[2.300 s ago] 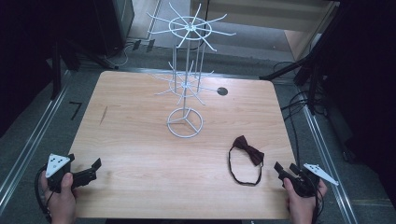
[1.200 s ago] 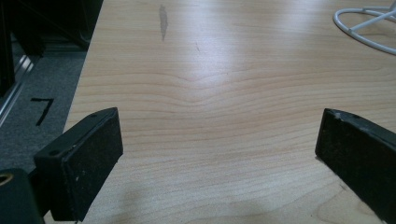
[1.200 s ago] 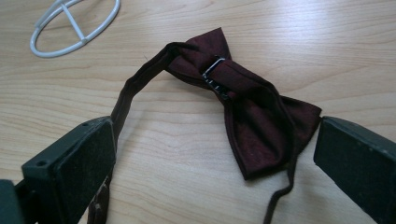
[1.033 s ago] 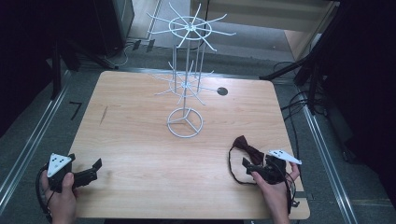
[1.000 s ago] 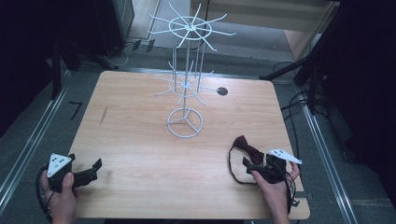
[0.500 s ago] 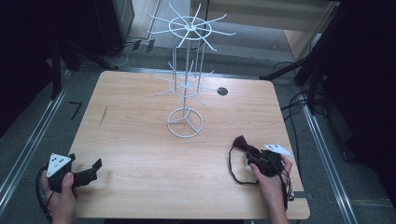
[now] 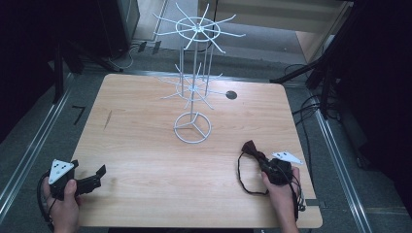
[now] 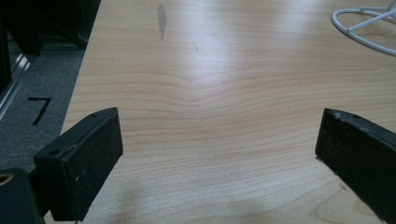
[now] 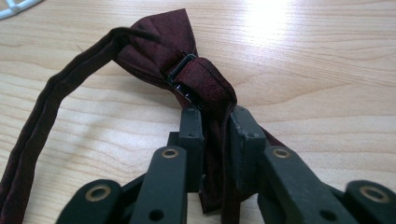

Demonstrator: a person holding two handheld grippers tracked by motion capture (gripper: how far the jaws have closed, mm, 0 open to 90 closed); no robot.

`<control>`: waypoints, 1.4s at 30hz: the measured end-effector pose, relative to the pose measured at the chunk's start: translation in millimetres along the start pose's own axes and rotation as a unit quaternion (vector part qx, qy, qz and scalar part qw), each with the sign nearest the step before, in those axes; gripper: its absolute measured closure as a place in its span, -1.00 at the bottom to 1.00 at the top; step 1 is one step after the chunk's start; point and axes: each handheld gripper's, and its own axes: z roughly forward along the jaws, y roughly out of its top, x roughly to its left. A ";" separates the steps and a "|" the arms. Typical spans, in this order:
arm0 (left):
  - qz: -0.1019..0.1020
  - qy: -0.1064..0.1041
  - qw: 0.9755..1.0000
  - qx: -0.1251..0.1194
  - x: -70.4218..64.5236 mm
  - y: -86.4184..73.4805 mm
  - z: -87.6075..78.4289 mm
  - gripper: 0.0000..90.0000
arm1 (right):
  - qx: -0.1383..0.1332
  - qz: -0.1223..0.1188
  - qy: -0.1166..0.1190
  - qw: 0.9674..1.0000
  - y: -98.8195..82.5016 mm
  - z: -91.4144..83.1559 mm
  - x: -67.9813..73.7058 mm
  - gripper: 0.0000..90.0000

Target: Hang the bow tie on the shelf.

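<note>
Two grippers low at the near table edge, one pinching a bow tie.

Nearest, the left gripper (image 7: 92,180) rests by the table's (image 7: 145,160) front left corner, its jaws spread wide over bare wood. At the front right, the right gripper (image 9: 215,128) has just been closing its jaws, now pressed onto the dark red bow tie (image 9: 187,70) beside its centre knot; the tie lies on the tabletop with its strap (image 7: 243,177) looping toward the person. Farther back, near the table's middle, a white wire rack (image 7: 193,97) stands upright, well apart from both.
</note>
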 end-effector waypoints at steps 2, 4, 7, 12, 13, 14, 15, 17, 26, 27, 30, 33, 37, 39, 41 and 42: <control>-0.001 0.000 1.000 0.000 0.1 0.0 -0.1 -0.97 | 0.000 0.002 0.003 1.000 -0.1 -0.2 -0.1 0.82; -0.002 -0.002 1.000 0.000 0.4 0.0 -0.3 -0.97 | -0.006 0.008 0.009 1.000 -0.8 -0.9 -1.8 0.89; -0.003 -0.002 1.000 0.000 0.5 0.0 -0.4 -0.97 | -0.016 0.022 0.015 0.999 -1.6 -2.9 -3.8 0.93; -0.004 -0.001 1.000 0.000 0.5 0.0 -0.4 -0.97 | -0.048 0.023 0.024 0.998 1.5 -9.7 -0.1 0.93; -0.003 -0.001 1.000 0.000 0.5 0.0 -0.6 -0.97 | -0.058 0.024 0.026 0.998 3.1 -12.3 1.4 0.93; -0.003 -0.001 1.000 -0.001 0.3 -0.1 -0.6 -0.97 | -0.063 0.026 0.030 0.997 4.4 -13.8 2.2 0.93; -0.003 -0.001 1.000 -0.003 0.4 -0.3 -0.8 -0.97 | -0.066 0.030 0.036 0.997 6.5 -16.3 3.4 0.93; -0.002 0.000 1.000 -0.005 0.6 -0.5 -1.2 -0.97 | -0.077 0.026 0.041 0.996 11.5 -21.2 8.4 0.93; -0.007 -0.001 1.000 -0.006 1.5 -0.5 -1.3 -0.97 | -0.105 0.014 0.063 0.992 36.5 -26.1 36.9 0.93; -0.007 -0.002 1.000 -0.007 1.5 -0.6 -1.4 -0.97 | -0.109 0.010 0.063 0.992 39.9 -26.4 39.6 0.93; -0.008 -0.003 1.000 -0.007 1.8 -0.6 -1.4 -0.97 | -0.120 0.007 0.069 0.990 49.4 -29.3 47.2 0.93; -0.009 -0.004 1.000 -0.008 2.1 -0.6 -1.3 -0.97 | -0.124 0.003 0.074 0.989 58.8 -32.2 53.7 0.93; -0.009 -0.003 1.000 -0.007 1.9 -0.6 -1.3 -0.97 | -0.130 -0.001 0.075 0.989 65.2 -33.3 57.7 0.93; -0.009 -0.003 1.000 -0.008 1.9 -0.6 -1.3 -0.97 | -0.136 -0.001 0.077 0.988 70.5 -33.9 59.5 0.93; -0.008 -0.004 1.000 -0.007 2.0 -0.6 -1.4 -0.97 | -0.140 0.001 0.081 0.987 74.1 -33.9 60.7 0.93; -0.008 -0.004 1.000 -0.007 2.1 -0.6 -1.5 -0.97 | -0.140 0.001 0.081 0.987 74.1 -33.9 60.7 0.93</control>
